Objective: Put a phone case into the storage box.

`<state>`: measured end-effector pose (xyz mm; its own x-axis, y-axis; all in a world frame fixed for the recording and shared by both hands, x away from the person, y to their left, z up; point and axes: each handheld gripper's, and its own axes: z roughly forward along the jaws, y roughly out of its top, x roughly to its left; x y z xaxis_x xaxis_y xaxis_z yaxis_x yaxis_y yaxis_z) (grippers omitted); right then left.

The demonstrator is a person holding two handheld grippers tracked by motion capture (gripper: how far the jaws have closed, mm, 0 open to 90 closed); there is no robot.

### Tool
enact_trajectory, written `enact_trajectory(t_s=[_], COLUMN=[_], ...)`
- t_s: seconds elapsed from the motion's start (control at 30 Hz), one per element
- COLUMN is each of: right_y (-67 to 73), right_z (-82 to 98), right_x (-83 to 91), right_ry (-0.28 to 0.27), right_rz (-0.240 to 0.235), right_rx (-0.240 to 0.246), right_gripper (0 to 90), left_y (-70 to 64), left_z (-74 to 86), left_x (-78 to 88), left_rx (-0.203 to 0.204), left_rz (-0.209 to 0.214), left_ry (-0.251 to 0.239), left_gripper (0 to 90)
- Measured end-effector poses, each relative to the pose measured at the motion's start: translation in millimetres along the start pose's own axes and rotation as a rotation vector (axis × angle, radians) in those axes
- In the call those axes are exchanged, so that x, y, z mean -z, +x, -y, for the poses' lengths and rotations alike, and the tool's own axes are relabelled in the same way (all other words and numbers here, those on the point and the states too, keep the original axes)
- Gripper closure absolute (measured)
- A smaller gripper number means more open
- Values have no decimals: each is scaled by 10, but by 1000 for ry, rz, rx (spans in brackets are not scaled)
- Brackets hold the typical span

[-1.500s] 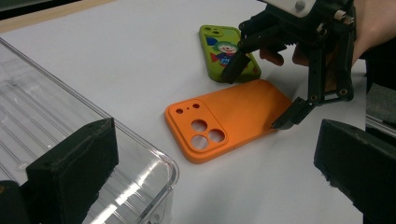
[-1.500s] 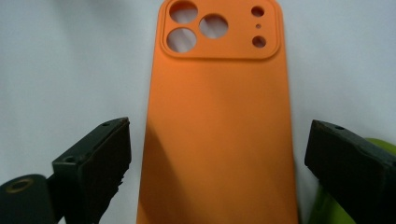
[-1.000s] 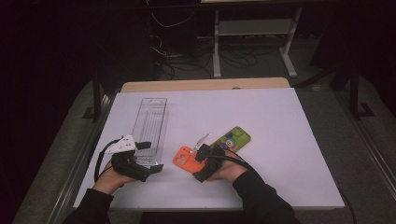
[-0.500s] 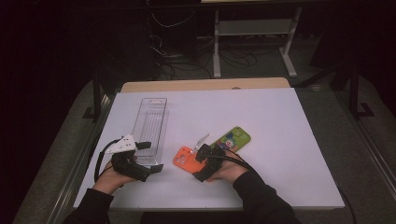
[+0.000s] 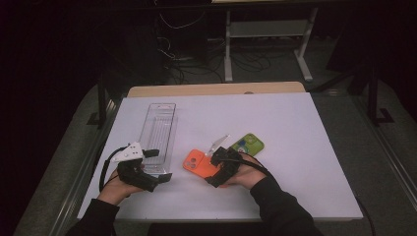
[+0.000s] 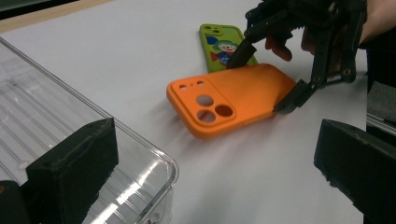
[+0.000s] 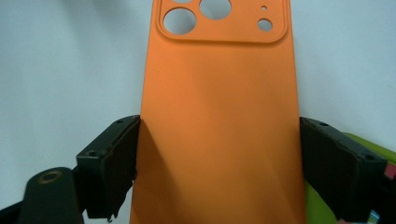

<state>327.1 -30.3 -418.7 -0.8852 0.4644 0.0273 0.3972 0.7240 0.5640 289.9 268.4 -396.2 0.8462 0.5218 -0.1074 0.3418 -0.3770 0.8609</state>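
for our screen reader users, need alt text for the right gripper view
An orange phone case lies camera-cutout end away on a white table, between the right gripper's two black jaws, which sit against its long edges. A green case peeks in at lower right.

The table (image 5: 295, 128) is showing a plain white top with a strip of bare wood running along its far edge, and it is standing over a dark grey floor. A clear plastic tray (image 5: 158, 132) is lying lengthwise on the left half, reaching from the near edge area toward the middle. An orange phone case (image 5: 196, 163) is lying camera-holes up near the middle of the near side, its near end looking slightly raised off the white top, and a green phone case (image 5: 249, 144) with a cartoon clown print is lying just beside it on the right, a little farther back.
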Motion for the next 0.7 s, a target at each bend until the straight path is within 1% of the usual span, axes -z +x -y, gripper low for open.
enact_trajectory(t_s=[0.1,0.2,0.23,0.33,0.4,0.47,0.57,0.6,0.7], right_y=[-38,-81,-100,-152,-198,-242,-329,-364,-445], right_z=[5,16,20,44,72,105,168,190,249], right_x=[83,194,235,360,432,501,590,619,702], right_ry=[-9,-26,-28,-39,-39,-42,-45,-46,-49], right_rz=[2,2,12,20,31,38,43,44,32], right_rx=[9,4,11,5,16,7,-5,-2,-29], right_gripper=[152,152,152,152,152,153,152,152,152], left_y=[-6,-4,-4,-9,-12,-11,-5,-2,-6], left_z=[3,3,4,1,1,5,-8,-14,-38], left_x=[-8,-6,-7,-4,-6,-11,-8,-10,-10], left_rx=[14,14,15,11,15,19,15,13,16], left_rz=[2,2,1,-3,-3,-4,-9,-9,-8], left_ry=[-6,-10,-11,-7,-6,-10,-4,-7,-4], left_gripper=[0,0,0,0,0,0,0,0,0])
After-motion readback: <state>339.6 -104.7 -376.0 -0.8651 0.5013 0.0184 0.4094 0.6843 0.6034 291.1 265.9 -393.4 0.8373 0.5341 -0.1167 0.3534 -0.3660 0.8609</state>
